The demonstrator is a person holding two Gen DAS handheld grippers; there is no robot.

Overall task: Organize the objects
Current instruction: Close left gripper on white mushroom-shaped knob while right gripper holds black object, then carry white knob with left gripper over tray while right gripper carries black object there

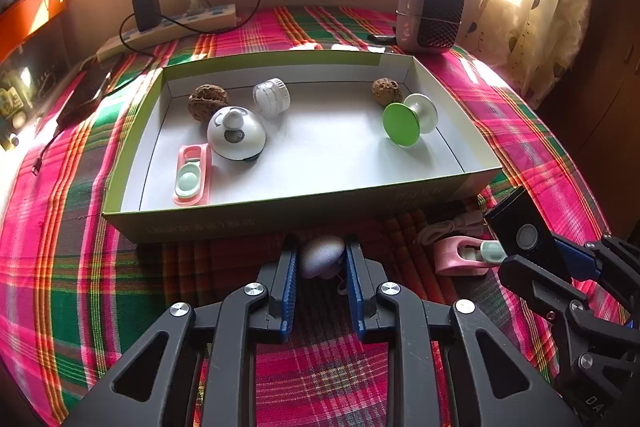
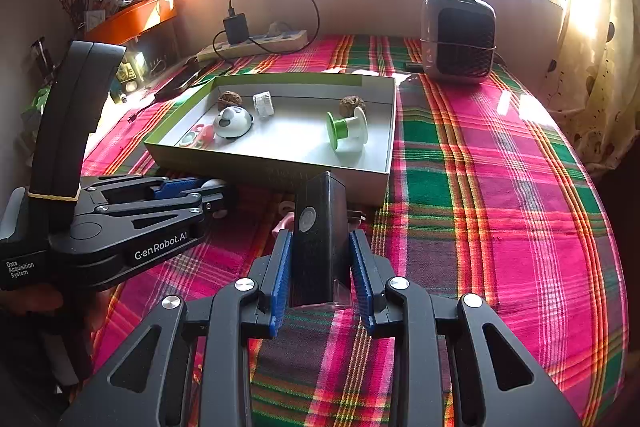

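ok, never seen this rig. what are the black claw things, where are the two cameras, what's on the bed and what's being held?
There is no robot arm: a person holds a two-finger tool in each hand, and a fisheye camera on each looks along its fingers. The left wrist view shows the left tool with its blue pads at the sides of a small pale lilac rounded object lying on the pink and green plaid cloth. The right wrist view shows the right tool shut on a black rectangular block with a round grey button. Ahead lies a shallow green-edged cardboard tray holding two brown walnuts, a white dome bell, a green and white spool, a white ribbed cap and a pink case. Another pink piece lies outside it.
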